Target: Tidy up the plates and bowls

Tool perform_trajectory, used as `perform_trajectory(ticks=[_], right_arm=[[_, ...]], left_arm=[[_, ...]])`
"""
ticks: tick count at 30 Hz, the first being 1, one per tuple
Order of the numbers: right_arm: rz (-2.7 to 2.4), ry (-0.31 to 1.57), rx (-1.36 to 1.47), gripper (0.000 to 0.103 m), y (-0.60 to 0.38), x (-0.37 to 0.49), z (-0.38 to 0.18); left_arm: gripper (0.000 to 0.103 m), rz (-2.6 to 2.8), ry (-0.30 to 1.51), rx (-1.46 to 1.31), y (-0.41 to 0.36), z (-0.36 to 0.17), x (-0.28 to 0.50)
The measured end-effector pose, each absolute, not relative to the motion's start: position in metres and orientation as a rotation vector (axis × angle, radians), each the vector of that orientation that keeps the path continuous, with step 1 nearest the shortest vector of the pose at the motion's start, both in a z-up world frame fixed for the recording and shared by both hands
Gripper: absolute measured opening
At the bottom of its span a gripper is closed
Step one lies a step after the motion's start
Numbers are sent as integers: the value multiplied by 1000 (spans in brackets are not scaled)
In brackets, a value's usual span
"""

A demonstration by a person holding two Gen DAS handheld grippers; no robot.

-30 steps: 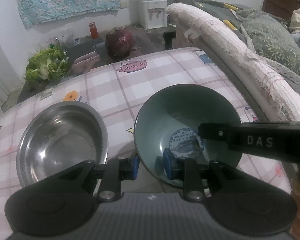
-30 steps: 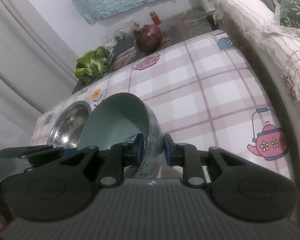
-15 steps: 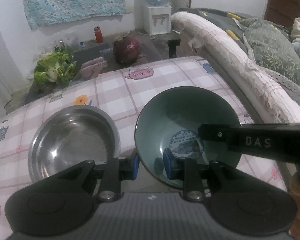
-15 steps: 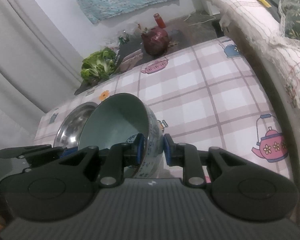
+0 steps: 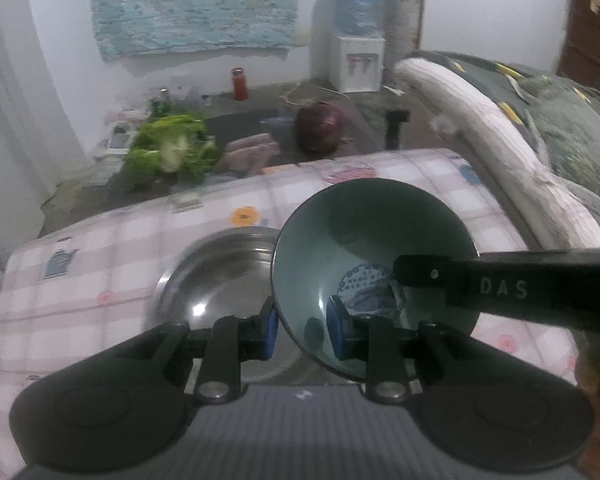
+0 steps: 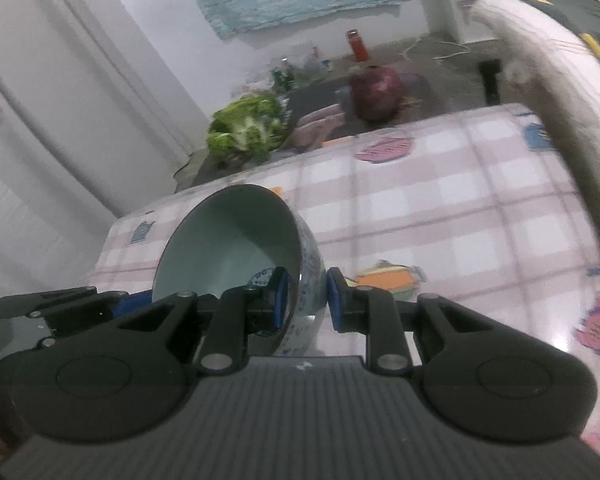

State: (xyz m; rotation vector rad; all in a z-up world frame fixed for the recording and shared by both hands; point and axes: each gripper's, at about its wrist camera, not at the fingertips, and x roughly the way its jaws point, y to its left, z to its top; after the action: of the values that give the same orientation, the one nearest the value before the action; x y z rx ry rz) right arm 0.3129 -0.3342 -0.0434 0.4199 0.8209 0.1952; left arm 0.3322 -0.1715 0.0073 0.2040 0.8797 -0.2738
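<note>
Open checked table [image 6: 440, 200] lies far right; both the left gripper [image 5: 300, 326] and the right gripper [image 6: 306, 300] clamp the ceramic bowl's [image 5: 374, 248] rim, its edge overlapping the steel bowl [image 5: 220, 272].

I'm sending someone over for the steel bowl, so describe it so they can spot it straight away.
Find the table with the pink checked cloth. The steel bowl sits on it, beside the ceramic bowl both grippers hold by the rim. It is shiny bare metal, wide and shallow; the ceramic one is pale green inside.

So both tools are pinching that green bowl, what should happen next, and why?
Probably carry the green bowl sideways until it is centred over the steel bowl, then lower it in. The left tool and right tool each clamp its rim, and it only partly overlaps the steel bowl.
</note>
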Motion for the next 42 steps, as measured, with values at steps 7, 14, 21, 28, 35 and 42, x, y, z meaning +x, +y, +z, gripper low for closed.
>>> perform_trajectory(ticks=[7, 14, 21, 28, 35, 42], right_arm=[[254, 861, 393, 21, -285, 346, -50], [255, 924, 355, 20, -258, 382, -73], [224, 944, 307, 21, -246, 400, -96], [216, 930, 237, 32, -239, 398, -91], [208, 905, 315, 37, -252, 388, -84], [205, 925, 361, 31, -249, 391, -93]], left_arm=[[28, -213, 891, 152, -126, -2, 359], [28, -211, 964, 106, -98, -38, 388], [29, -218, 936, 157, -98, -54, 397], [36, -238, 921, 136, -89, -47, 394], [40, -240, 889, 91, -60, -23, 381], [45, -185, 871, 73, -15, -2, 352]])
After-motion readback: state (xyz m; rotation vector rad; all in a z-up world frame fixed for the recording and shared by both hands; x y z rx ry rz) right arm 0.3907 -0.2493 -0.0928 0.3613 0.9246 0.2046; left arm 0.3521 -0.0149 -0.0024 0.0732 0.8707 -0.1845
